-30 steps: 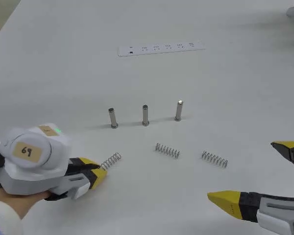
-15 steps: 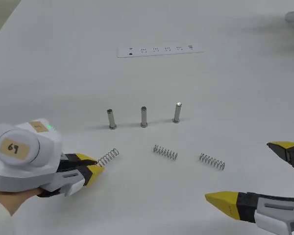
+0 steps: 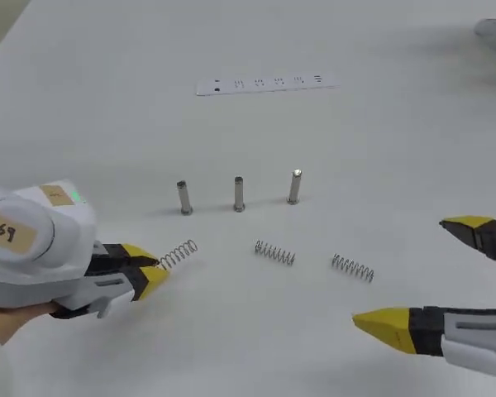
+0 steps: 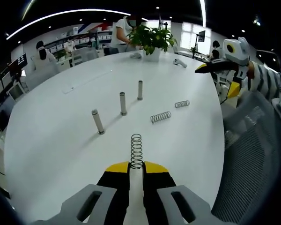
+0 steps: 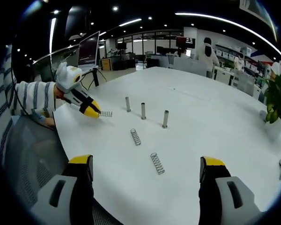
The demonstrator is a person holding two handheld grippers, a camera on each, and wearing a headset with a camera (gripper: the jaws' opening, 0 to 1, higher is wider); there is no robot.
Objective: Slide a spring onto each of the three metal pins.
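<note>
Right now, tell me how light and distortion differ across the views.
Head view: soft even light, faint shadows beside the pins, straight lines. Left gripper view: fisheye bends the table edge. Right gripper view: same bending, bright ceiling lights above.

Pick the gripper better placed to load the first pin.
Left. The yellow-tipped left gripper is shut on one end of a small coiled steel spring, pointing toward the nearest upright metal pin. The yellow-tipped right gripper is open and empty, apart from the two loose springs on the white table.
</note>
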